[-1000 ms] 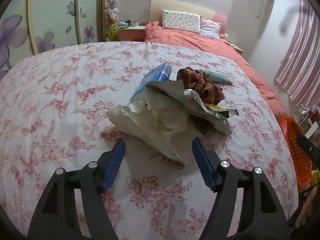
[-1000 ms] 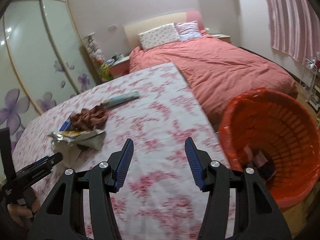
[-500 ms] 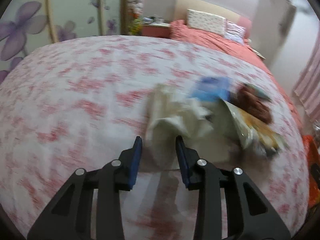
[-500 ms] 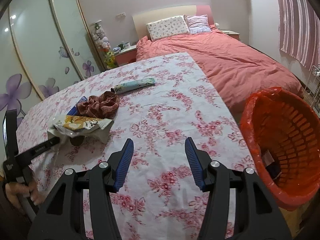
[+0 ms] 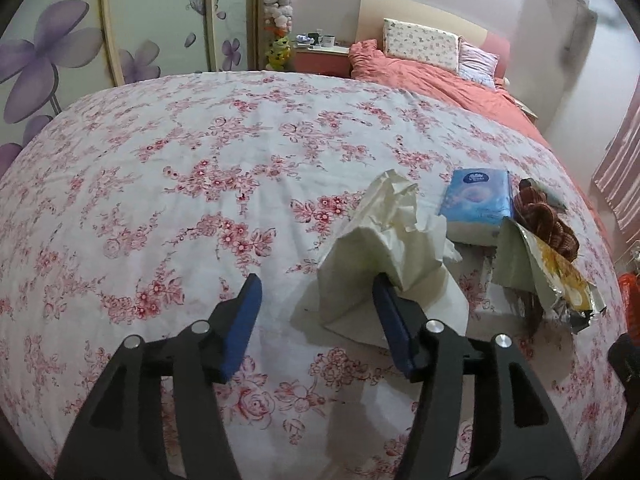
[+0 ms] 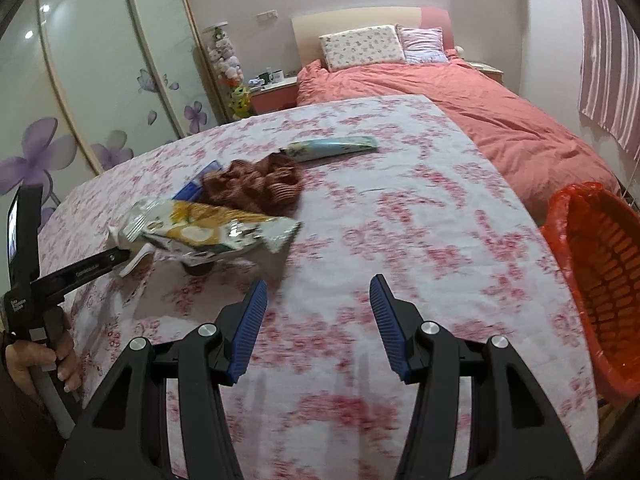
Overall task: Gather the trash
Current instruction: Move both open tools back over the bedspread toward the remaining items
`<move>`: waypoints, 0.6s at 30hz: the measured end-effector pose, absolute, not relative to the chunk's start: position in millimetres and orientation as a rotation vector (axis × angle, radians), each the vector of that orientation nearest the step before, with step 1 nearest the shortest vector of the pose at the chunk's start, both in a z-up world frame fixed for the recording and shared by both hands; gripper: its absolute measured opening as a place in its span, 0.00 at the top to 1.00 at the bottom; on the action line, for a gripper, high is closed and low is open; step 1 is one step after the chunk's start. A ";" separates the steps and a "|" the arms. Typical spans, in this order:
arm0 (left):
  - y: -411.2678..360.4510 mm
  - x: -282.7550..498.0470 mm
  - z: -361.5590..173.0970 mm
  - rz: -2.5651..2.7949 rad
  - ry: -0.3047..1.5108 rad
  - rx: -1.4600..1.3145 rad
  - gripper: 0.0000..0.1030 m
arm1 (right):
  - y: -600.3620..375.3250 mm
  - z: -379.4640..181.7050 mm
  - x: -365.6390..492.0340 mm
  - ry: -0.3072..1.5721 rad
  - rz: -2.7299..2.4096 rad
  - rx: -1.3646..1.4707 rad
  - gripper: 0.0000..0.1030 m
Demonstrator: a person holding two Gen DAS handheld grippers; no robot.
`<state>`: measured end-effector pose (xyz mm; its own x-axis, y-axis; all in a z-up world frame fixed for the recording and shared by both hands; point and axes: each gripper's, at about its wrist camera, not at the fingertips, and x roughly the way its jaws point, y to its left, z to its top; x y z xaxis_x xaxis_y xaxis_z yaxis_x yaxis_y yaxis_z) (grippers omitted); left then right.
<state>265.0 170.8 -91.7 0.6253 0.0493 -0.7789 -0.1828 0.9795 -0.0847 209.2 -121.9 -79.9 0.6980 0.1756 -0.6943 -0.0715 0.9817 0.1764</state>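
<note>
A crumpled white tissue lies on the floral tablecloth, bunched against the right finger of my left gripper. Those jaws are opening; only the tissue's left edge lies between them, and the left finger stands apart from it. Right of the tissue lie a blue tissue pack, a brown knitted cloth and a silver and yellow snack wrapper. My right gripper hangs open and holds nothing, just right of the wrapper. An orange lined basket stands past the table's right edge.
A pale blue tube lies beyond the brown cloth. A hand holds the left gripper's handle at the left edge. A bed with a coral cover stands behind the table, sliding wardrobe doors to the left.
The left jaws narrowed onto the tissue, then widened, and the tissue now sits left of the pile. The right gripper moved left toward the wrapper; the basket slid to the right edge.
</note>
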 end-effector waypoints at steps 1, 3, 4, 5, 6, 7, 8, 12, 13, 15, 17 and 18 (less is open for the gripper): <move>172.3 264.0 -91.9 0.129 0.884 -0.170 0.43 | -116.9 -80.2 208.0 0.781 0.136 0.132 0.44; 174.2 263.4 -91.6 0.121 0.880 -0.186 0.41 | -108.3 -81.0 207.4 0.766 0.127 0.116 0.43; 175.8 263.6 -91.6 0.112 0.878 -0.195 0.40 | -106.3 -81.5 207.5 0.763 0.122 0.110 0.43; 177.4 262.8 -91.6 0.103 0.874 -0.208 0.38 | -104.2 -82.3 207.9 0.760 0.113 0.104 0.43; 178.2 262.3 -91.7 0.098 0.872 -0.216 0.36 | -102.9 -83.3 209.1 0.759 0.102 0.097 0.43; 179.6 262.0 -91.7 0.088 0.869 -0.227 0.35 | -101.3 -84.1 211.3 0.757 0.089 0.089 0.43; 181.1 261.3 -91.7 0.076 0.865 -0.240 0.33 | -100.4 -84.8 213.8 0.763 0.080 0.083 0.42; 184.0 260.6 -91.4 0.043 0.856 -0.272 0.25 | -93.9 -82.2 225.7 0.754 0.051 0.040 0.36; 184.3 260.9 -91.5 0.038 0.856 -0.276 0.24 | -89.3 -81.4 229.8 0.748 0.049 0.006 0.30; 183.5 261.6 -91.7 0.023 0.857 -0.278 0.19 | -80.2 -82.0 235.1 0.753 0.063 -0.056 0.30; 182.6 262.3 -91.9 0.017 0.858 -0.276 0.17 | -68.8 -83.3 240.5 0.752 0.083 -0.121 0.30; 182.4 262.7 -92.1 0.012 0.859 -0.277 0.15 | -64.1 -83.1 242.7 0.747 0.090 -0.144 0.30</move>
